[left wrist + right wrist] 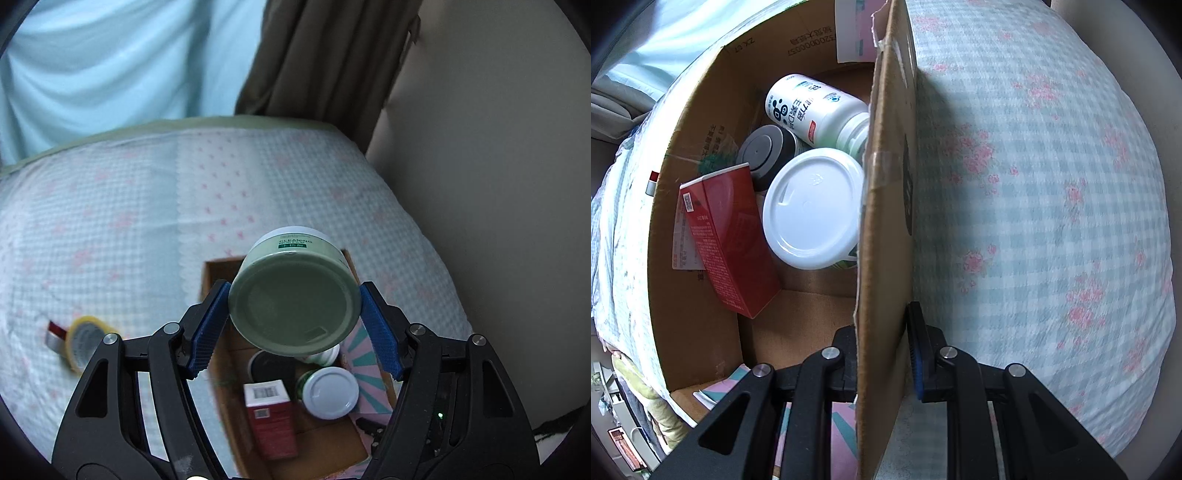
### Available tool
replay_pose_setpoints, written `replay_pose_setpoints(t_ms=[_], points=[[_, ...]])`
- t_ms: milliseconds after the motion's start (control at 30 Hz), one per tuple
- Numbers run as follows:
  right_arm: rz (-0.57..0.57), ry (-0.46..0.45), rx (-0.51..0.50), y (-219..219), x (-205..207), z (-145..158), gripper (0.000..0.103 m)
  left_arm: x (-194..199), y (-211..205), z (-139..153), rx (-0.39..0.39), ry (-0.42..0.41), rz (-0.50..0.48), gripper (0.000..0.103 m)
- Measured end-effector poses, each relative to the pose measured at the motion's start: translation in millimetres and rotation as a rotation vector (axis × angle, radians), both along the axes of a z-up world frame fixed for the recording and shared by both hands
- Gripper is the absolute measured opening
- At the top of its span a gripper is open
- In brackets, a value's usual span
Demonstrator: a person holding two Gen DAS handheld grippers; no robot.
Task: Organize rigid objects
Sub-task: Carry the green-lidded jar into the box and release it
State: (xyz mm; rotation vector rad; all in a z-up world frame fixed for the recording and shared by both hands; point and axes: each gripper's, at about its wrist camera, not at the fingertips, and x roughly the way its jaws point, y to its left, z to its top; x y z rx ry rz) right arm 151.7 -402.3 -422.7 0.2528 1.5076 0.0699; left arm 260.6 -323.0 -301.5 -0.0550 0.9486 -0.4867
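My left gripper (294, 325) is shut on a green round jar (295, 295) labelled "CLEANING" and holds it in the air above the open cardboard box (210, 280). In the box lie a red carton (271, 421), a white-lidded jar (328, 391) and a dark round can (267, 363). My right gripper (884, 343) is shut on the box's right wall (886, 221), one finger inside and one outside. The right wrist view shows the red carton (731, 240), the white-lidded jar (812, 206), a white bottle (812, 110) and a grey-capped can (764, 151) in the box.
The box sits on a bed with a checked floral cover (1052, 184). A yellow tape roll (85, 339) lies on the cover left of the box. A beige wall (498, 184) and a brown curtain (332, 55) stand beyond the bed.
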Motion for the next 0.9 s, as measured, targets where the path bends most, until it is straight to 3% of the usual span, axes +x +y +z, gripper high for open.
replay_pose_setpoints(t_ms=[267, 333, 400, 633, 900], points=[[-0.003, -0.001, 0.009, 0.7, 1.9, 1.3, 0.018, -4.8, -25.2, -55.7, 0.048, 0.109, -0.048, 0.068], [-0.001, -0.005, 0.008, -0.3, 2.9, 1.6, 0.018, -4.9, -30.7, -65.3, 0.097, 0.135, -0.047, 0.069], [-0.006, -0.003, 0.012, -1.1, 2.4, 1.4, 0.018, -5.7, -32.8, -68.1, 0.113, 0.132, -0.049, 0.102], [-0.008, -0.003, 0.019, -2.8, 3.6, 6.1, 0.019, -3.8, -20.1, -62.8, 0.102, 0.144, -0.026, 0.103], [-0.015, -0.002, 0.019, -2.2, 4.9, 3.6, 0.019, -5.0, 8.8, -36.4, 0.09, 0.139, -0.006, 0.103]])
